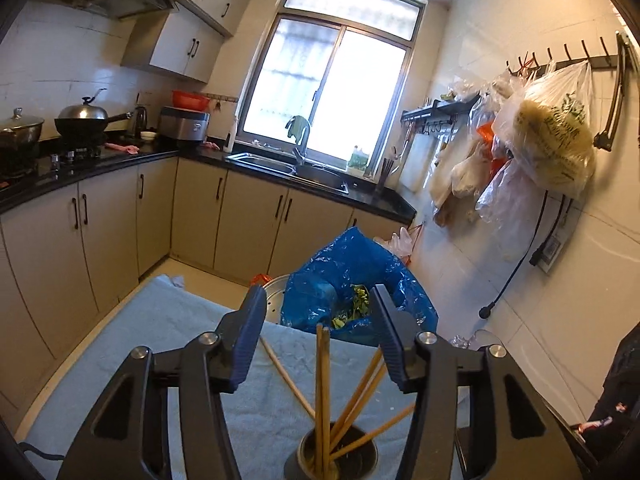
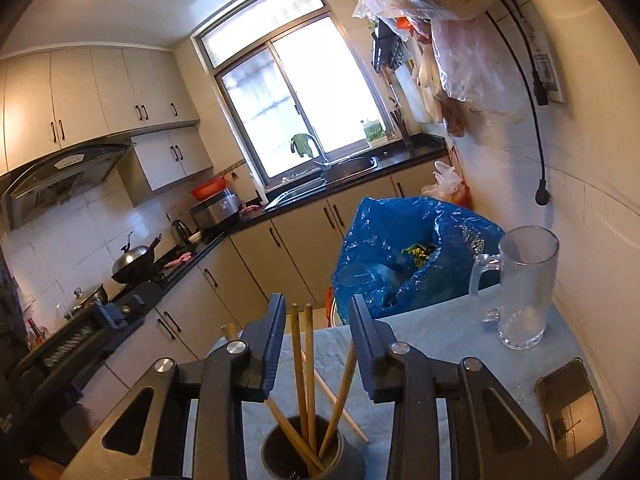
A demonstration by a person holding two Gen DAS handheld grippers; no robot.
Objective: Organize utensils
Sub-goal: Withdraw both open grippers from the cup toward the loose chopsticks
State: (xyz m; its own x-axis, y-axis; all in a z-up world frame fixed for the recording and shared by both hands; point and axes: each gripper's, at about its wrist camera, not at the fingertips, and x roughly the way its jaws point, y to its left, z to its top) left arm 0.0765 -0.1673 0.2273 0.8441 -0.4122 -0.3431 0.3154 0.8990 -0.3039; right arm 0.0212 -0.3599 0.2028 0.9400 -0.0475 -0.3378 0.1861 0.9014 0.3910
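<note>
A dark round utensil cup (image 1: 331,456) stands on a table covered with a light blue cloth (image 1: 152,320). Several wooden chopsticks (image 1: 323,384) stand in it, fanned out. One loose chopstick (image 1: 285,376) lies on the cloth behind the cup. My left gripper (image 1: 318,300) is open and empty, its jaws on either side above the cup. In the right wrist view the same cup (image 2: 303,454) holds the chopsticks (image 2: 302,368). My right gripper (image 2: 318,308) is open and empty, straddling the chopstick tops. The loose chopstick (image 2: 340,408) lies behind the cup.
A clear glass mug (image 2: 524,288) and a phone (image 2: 572,416) sit on the cloth at right. A bin lined with a blue bag (image 1: 352,276) stands past the table's far edge. Kitchen counters (image 1: 120,160), a sink and a stove lie beyond. Bags hang on the right wall.
</note>
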